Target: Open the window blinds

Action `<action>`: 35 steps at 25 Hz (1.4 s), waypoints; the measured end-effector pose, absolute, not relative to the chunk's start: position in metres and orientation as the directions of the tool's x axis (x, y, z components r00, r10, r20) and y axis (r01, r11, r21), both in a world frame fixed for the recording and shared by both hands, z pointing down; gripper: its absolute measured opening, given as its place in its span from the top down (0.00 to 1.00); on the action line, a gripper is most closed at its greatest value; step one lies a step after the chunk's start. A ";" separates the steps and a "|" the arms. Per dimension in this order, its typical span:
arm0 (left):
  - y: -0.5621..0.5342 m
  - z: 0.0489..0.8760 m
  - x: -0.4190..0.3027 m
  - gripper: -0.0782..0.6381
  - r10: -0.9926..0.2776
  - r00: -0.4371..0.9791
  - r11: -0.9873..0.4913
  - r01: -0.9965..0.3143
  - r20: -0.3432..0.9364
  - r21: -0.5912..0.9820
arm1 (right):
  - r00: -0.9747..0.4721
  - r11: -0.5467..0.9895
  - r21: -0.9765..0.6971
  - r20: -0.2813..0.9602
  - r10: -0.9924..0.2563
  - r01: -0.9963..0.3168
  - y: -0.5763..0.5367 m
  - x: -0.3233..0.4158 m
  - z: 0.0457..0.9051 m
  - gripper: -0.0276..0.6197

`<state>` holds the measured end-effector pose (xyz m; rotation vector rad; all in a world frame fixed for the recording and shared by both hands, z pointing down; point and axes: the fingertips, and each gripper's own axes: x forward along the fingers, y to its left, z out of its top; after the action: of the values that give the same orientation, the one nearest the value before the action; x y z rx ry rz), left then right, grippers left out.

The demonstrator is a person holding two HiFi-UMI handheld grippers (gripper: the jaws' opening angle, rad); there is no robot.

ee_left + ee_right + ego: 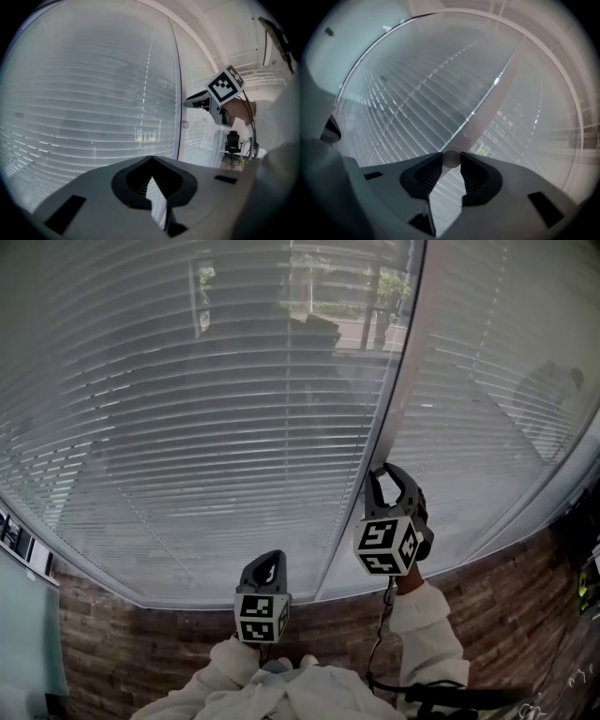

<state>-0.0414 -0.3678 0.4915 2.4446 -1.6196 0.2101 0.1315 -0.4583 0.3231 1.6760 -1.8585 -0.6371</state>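
Observation:
Closed white slatted blinds [206, 409] cover the window ahead, and a second panel [487, 409] hangs to the right of a pale frame post [361, 493]. A thin tilt wand [401, 371] hangs down along that post. My right gripper [386, 472] is raised to it and is shut on the wand's lower end [451, 158], which shows as a grey round between the pads. My left gripper [265, 563] is lower and to the left, short of the blinds, shut with nothing in it [151, 160]. The left gripper view also shows the right gripper [193, 101] at the post.
A brick-patterned wall [141, 643] runs below the sill. White sleeves [427, 634] show at the bottom. A wall panel [19, 540] sits at the far left. An office chair [233, 140] stands off to the right.

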 end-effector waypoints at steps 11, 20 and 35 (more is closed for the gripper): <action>-0.365 0.495 -0.036 0.89 -0.893 0.380 -0.373 -0.925 0.241 0.077 | -0.052 0.086 0.950 0.074 -0.996 -0.300 -0.457 0.128 0.328 0.76; -0.364 0.497 -0.031 0.89 -0.888 0.389 -0.382 -0.921 0.244 0.077 | -0.063 0.084 0.996 0.084 -0.994 -0.005 -0.456 0.127 0.332 0.76; -0.363 0.500 -0.030 0.89 -0.885 0.391 -0.385 -0.920 0.252 0.075 | -0.121 0.070 0.935 0.119 -0.985 0.348 -0.453 0.125 0.336 0.76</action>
<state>-0.0301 -0.3635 0.5003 2.4449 -1.6095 0.2527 0.1253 -0.4533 0.3364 0.8093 -1.0885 -1.3835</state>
